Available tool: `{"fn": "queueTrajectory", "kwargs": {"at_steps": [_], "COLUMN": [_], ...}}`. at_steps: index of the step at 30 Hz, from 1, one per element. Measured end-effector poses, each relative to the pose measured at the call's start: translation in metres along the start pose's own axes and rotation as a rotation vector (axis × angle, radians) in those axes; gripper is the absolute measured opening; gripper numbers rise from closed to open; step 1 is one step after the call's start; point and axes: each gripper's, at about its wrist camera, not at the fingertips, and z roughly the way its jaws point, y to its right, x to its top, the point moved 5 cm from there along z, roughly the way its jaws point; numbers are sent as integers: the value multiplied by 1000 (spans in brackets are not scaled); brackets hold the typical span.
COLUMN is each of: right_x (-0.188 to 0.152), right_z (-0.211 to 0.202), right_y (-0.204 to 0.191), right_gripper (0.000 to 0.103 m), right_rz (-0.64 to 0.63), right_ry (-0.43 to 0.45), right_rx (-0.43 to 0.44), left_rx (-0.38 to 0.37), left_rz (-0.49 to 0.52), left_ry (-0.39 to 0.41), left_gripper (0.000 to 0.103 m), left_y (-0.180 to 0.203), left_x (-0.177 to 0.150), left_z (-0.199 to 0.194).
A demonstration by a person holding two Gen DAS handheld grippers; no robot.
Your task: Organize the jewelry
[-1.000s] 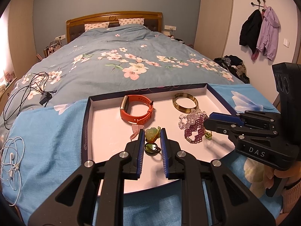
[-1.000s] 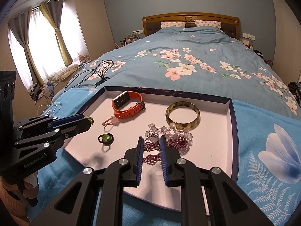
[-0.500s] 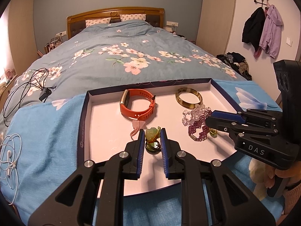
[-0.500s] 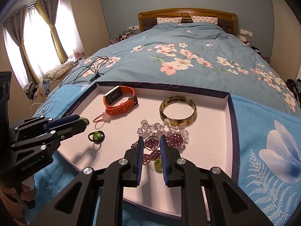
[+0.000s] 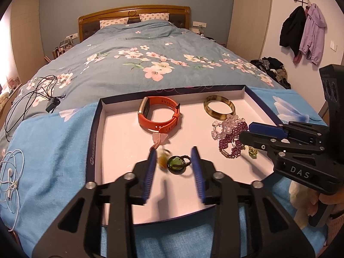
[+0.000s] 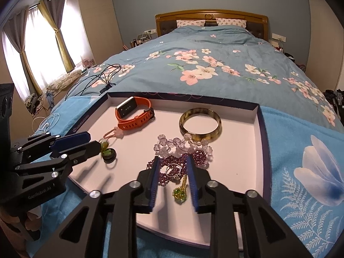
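A shallow white tray with a dark rim lies on a blue towel. In it are an orange watch, an amber bangle, clear and purple bead bracelets, a pink charm and a green-stone ring. My left gripper is open around the ring, and a blurred yellow-green bead piece drops beside its left finger. My right gripper is open over the purple beads, a silver ring and a green bead earring.
The tray rests on the blue towel at the foot of a floral bed. White earphones lie at the towel's left edge, black cables further back. Coats hang on the right wall.
Both grippers have opened. The left one let go of the yellow-green bead piece, which now falls by the ring. The right one released the green bead earring onto the tray.
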Motion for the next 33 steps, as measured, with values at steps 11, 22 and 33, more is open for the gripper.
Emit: {"fn": "queueTrajectory", "kwargs": {"at_steps": [11,22,33], "right_x": [-7,-26,-58], "right_z": [-33,-91,-122], "right_y": [3,-5,-15], "right_gripper": [71,96,96], "right_rz": [5,-31,-25], "right_ry": [79,266,347], "right_rx": [-23,-100,-120], "left_rx": [15,88,149], "left_rz": [-1,20,-23], "left_ry": [82,216,343], "left_gripper": [75,97,97], "left_y": [0,7,3], "left_x": [-2,-20,-51], "left_z": [-35,-94,-143]}}
